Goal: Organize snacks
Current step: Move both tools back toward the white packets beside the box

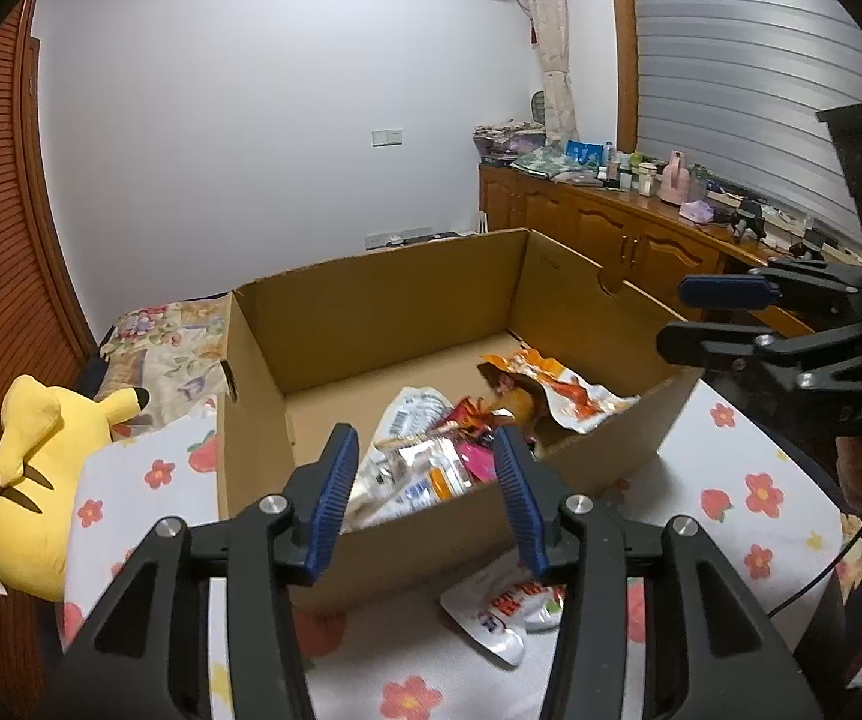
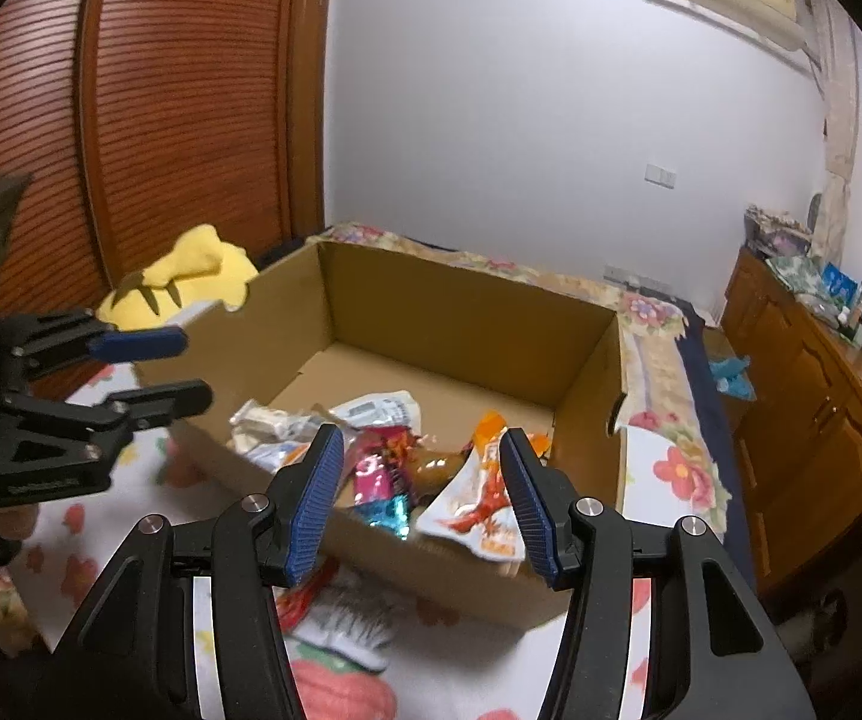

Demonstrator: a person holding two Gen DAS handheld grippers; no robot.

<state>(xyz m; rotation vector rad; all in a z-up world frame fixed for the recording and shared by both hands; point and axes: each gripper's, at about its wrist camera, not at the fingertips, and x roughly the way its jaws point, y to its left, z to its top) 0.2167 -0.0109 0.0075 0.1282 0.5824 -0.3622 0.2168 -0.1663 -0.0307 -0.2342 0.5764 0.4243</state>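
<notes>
An open cardboard box (image 1: 371, 306) (image 2: 460, 312) stands on a flowered cloth. Several snack packets lie in its near part, among them an orange and white packet (image 1: 574, 396) (image 2: 484, 504), a pink packet (image 2: 374, 477) and a white packet (image 1: 413, 414) (image 2: 380, 408). One white and red packet (image 1: 505, 612) (image 2: 341, 618) lies on the cloth in front of the box. My left gripper (image 1: 425, 501) (image 2: 179, 366) is open and empty above the box's near wall. My right gripper (image 2: 422, 501) (image 1: 694, 318) is open and empty, at the box's right side.
A yellow plush toy (image 1: 41, 468) (image 2: 191, 276) lies left of the box. A floral quilt (image 1: 167, 348) (image 2: 658, 348) lies behind the box. A wooden cabinet (image 1: 622, 234) (image 2: 808, 396) with clutter on top runs along the right. A slatted wooden door (image 2: 131, 120) is on the left.
</notes>
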